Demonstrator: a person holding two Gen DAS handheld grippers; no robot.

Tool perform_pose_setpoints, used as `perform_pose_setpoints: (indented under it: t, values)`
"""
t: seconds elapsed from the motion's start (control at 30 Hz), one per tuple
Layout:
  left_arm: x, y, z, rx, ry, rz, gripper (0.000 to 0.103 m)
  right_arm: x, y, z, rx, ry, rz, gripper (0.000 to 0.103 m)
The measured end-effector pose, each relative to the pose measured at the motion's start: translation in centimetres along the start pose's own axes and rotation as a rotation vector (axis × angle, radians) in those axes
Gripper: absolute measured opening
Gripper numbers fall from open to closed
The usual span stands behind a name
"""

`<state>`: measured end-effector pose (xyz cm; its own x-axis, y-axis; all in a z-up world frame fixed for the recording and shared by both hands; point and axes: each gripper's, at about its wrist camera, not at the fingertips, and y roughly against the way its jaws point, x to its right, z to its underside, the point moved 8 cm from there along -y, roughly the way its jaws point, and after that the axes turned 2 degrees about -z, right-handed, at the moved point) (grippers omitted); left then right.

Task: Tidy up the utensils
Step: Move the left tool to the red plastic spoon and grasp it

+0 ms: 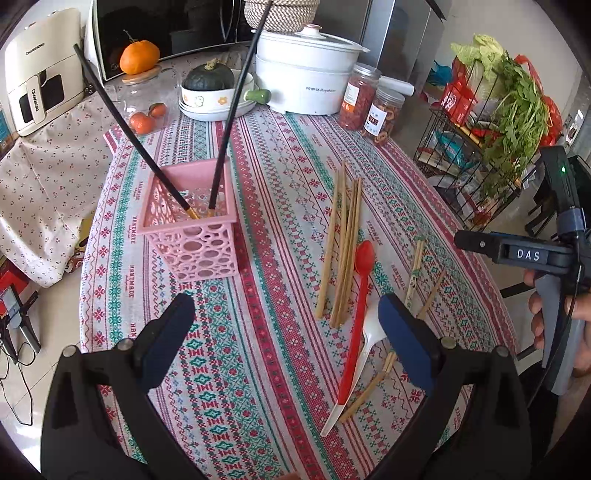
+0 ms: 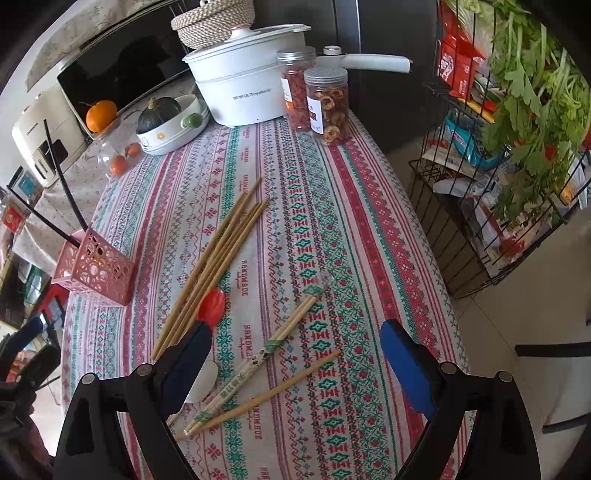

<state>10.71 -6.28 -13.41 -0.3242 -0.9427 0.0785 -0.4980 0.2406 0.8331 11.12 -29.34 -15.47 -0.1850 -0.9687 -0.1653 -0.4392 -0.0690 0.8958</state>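
Observation:
A pink perforated basket point(image 1: 192, 236) stands on the patterned tablecloth point(image 1: 266, 258) and holds two black chopsticks point(image 1: 229, 122). It also shows at the left in the right wrist view point(image 2: 96, 271). Several bamboo chopsticks point(image 1: 343, 243) lie loose, with a red spoon point(image 1: 356, 314) over a white spoon point(image 1: 354, 376). A paper-wrapped chopstick pair point(image 2: 258, 360) and a single bamboo stick point(image 2: 280, 387) lie near my right gripper point(image 2: 295, 354), which is open and empty. My left gripper point(image 1: 288, 332) is open and empty in front of the basket.
A white electric pot point(image 1: 306, 74), two snack jars point(image 1: 369, 99), a bowl with a green squash point(image 1: 210, 85) and oranges point(image 1: 142, 122) stand at the table's far end. A wire rack with greens point(image 2: 509, 166) stands right of the table. A microwave point(image 1: 166, 29) is behind.

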Motion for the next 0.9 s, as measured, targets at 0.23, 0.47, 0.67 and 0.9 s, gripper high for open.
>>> perform_pose_setpoints:
  t: [0.23, 0.47, 0.67, 0.9]
  values:
    - [2.6, -2.5, 1.3, -0.1, -0.064, 0.007, 0.099, 2.1, -1.9, 0.7, -0.098, -0.046, 0.027, 0.094]
    - [5.1, -5.1, 0.2, -0.174, -0.05, 0.125, 0.05, 1.9, -2.1, 0.1, -0.126, -0.033, 0.003, 0.094]
    - [7.4, -8.4, 0.0, -0.264, -0.065, 0.164, 0.024, 1.6, -2.3, -0.8, -0.128, -0.008, -0.009, 0.093]
    - [9.3, -11.7, 0.0, -0.337, -0.108, 0.113, 0.023, 1.7, -2.4, -1.4, -0.134, 0.005, -0.031, 0.093]
